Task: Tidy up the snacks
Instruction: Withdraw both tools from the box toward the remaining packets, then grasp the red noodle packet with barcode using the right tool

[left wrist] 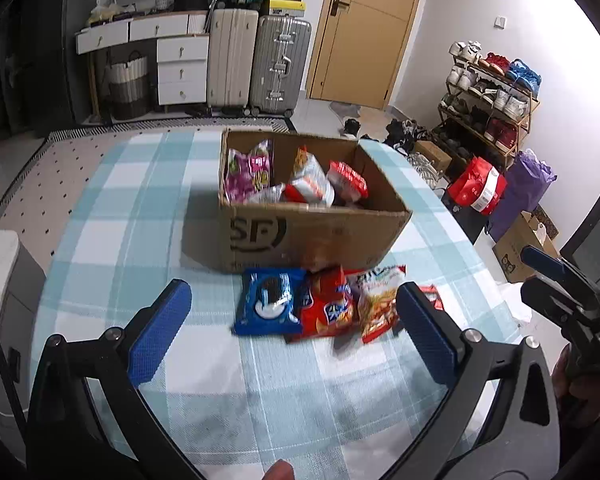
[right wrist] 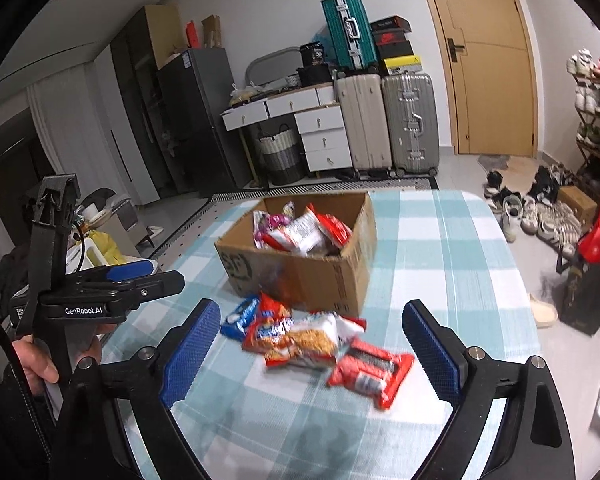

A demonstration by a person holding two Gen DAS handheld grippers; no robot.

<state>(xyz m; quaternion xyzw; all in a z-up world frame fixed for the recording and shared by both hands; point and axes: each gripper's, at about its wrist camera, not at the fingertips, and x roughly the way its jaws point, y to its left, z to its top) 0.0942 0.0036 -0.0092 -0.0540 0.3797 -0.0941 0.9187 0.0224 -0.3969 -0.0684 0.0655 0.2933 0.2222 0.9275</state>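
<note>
A cardboard box (left wrist: pixel 316 236) (right wrist: pixel 300 276) stands on the checked tablecloth with several snack packs inside. Loose packs lie on the cloth before it: a blue cookie pack (left wrist: pixel 268 302) (right wrist: pixel 240 316), a red chip bag (left wrist: pixel 328 304) (right wrist: pixel 270 328), a noodle snack bag (left wrist: pixel 378 300) (right wrist: pixel 312 338) and a red wafer pack (right wrist: pixel 370 374). My left gripper (left wrist: pixel 294 308) is open just above the loose packs, nothing between its pads. My right gripper (right wrist: pixel 312 344) is open over the same pile, its jaws empty. In the left wrist view the right gripper's body appears at the right edge.
The table (left wrist: pixel 120 208) (right wrist: pixel 440 240) carries a blue-and-white checked cloth. Behind it stand suitcases (left wrist: pixel 256 64), a white drawer unit (left wrist: pixel 180 64) and a wooden door (left wrist: pixel 364 28). A shoe rack (left wrist: pixel 488 108) and bags (left wrist: pixel 478 188) are on the floor at the right.
</note>
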